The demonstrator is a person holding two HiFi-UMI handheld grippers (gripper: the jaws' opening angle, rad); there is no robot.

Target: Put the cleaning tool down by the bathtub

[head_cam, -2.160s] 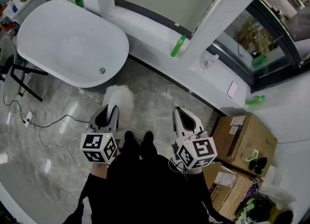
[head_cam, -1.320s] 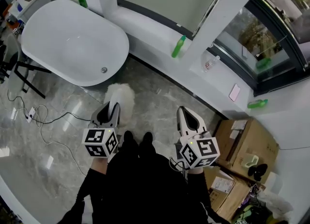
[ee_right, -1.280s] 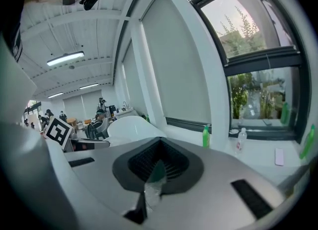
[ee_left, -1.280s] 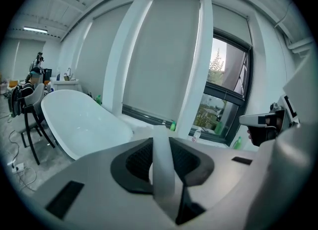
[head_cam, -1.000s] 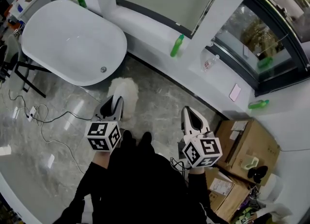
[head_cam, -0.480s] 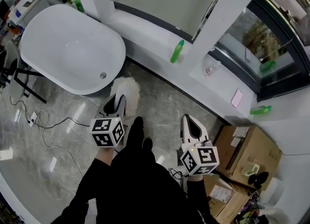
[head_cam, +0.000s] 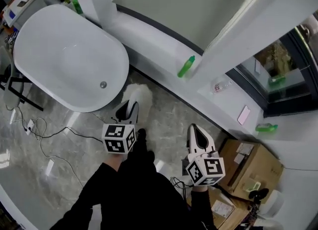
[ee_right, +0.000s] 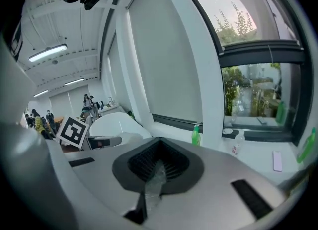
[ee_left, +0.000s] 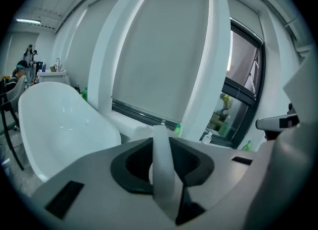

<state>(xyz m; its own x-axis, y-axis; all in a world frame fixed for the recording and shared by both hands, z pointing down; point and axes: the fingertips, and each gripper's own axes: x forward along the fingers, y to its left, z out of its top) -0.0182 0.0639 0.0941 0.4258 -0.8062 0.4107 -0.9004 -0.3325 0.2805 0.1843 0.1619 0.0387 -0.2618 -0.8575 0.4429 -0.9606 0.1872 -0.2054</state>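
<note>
Fingers [ee_left: 94, 179] of left gripper [head_cam: 130, 111] on cleaning tool [head_cam: 140, 94]; white, fluffy-headed

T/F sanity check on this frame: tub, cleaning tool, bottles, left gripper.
1. The left gripper is shut on the handle of the white fluffy cleaning tool. True.
2. The white oval bathtub holds water. False: it looks empty, with the drain showing.
3. A green plastic bottle stands on the white window ledge. True.
4. The cleaning tool lies inside the bathtub. False: its fluffy head is outside, over the grey marble floor.
</note>
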